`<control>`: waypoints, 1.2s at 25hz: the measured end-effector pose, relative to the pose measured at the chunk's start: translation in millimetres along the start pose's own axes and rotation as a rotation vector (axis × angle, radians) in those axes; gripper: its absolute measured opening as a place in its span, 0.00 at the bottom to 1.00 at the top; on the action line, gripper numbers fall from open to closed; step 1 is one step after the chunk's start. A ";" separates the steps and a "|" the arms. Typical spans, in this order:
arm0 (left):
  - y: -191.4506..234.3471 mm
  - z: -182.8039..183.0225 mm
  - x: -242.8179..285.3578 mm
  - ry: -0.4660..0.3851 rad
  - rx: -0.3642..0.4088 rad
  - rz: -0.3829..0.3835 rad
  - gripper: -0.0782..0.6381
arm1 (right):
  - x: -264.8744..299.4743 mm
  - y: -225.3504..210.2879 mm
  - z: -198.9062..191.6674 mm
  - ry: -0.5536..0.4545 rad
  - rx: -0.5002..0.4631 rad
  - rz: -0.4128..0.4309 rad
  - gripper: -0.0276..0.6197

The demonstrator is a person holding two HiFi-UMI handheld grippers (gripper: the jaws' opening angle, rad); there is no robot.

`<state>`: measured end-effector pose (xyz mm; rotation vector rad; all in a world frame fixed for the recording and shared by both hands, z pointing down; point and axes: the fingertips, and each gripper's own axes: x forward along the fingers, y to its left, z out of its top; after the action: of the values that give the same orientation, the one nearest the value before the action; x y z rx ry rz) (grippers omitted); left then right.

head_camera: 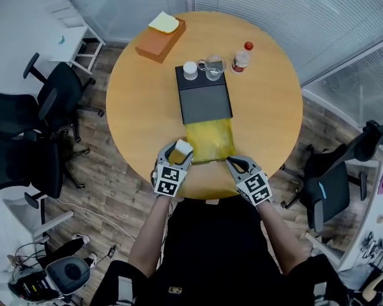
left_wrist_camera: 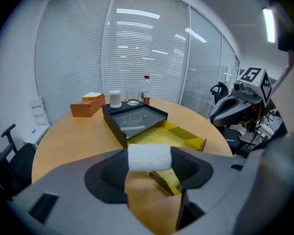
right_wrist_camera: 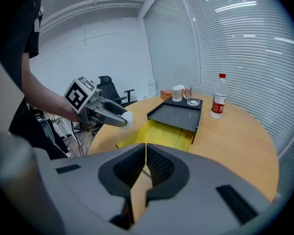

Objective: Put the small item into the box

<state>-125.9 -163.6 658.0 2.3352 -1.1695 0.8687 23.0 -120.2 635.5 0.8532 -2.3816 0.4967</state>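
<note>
1. A person stands at the 6 o'clock edge of a round wooden table (head_camera: 140,101), seen from above, with a set of tongs in each hand.
2. The left gripper (head_camera: 179,150) is at about 7 o'clock on the table. Its jaws are spread wide and clamp a small white roll (head_camera: 182,147) crosswise between the pads. The roll looks soft, like a rolled cloth.
3. In the left gripper view, the white roll (left_wrist_camera: 148,157) fills the gap between the two dark pads.
4. The roll is held in the air, just beside the near left corner of a yellow tray (head_camera: 209,139). It is not inside the tray.
5. The yellow tray sticks out toward 6 o'clock from under a black box (head_camera: 204,97) at the table's middle. The tray is open on top.
6. The right gripper (head_camera: 233,162) is at about 5 o'clock, at the tray's near right corner. Its jaws are pressed together with nothing between them. Whether it touches the tray cannot be told.
7. A white cup (head_camera: 190,70) and a clear glass (head_camera: 213,67) stand on the far end of the black box.
8. A bottle with a red cap (head_camera: 242,57) stands at 1 o'clock, and an orange box (head_camera: 159,42) lies at 11 o'clock.
9. Black office chairs (head_camera: 57,91) stand off the table at 9 o'clock.
</note>
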 end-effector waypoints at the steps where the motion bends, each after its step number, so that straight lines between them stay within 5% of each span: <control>1: -3.6 3.9 1.4 -0.002 0.012 -0.006 0.49 | -1.9 -1.0 -1.4 -0.001 0.004 -0.004 0.05; 5: -12.3 20.4 10.1 0.007 0.077 -0.014 0.49 | -6.5 -8.1 -8.2 -0.004 0.024 -0.019 0.05; 11: -37.6 35.2 28.3 0.000 0.068 -0.068 0.49 | -16.2 -15.9 -22.5 -0.001 0.058 -0.028 0.05; 30: -71.1 19.8 82.5 0.113 0.110 -0.141 0.49 | -28.8 -36.8 -51.2 0.015 0.110 -0.010 0.05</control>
<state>-23.1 -181.5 694.8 2.3872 -0.9207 1.0228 85.3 -107.8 663.3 0.9063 -2.3530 0.6326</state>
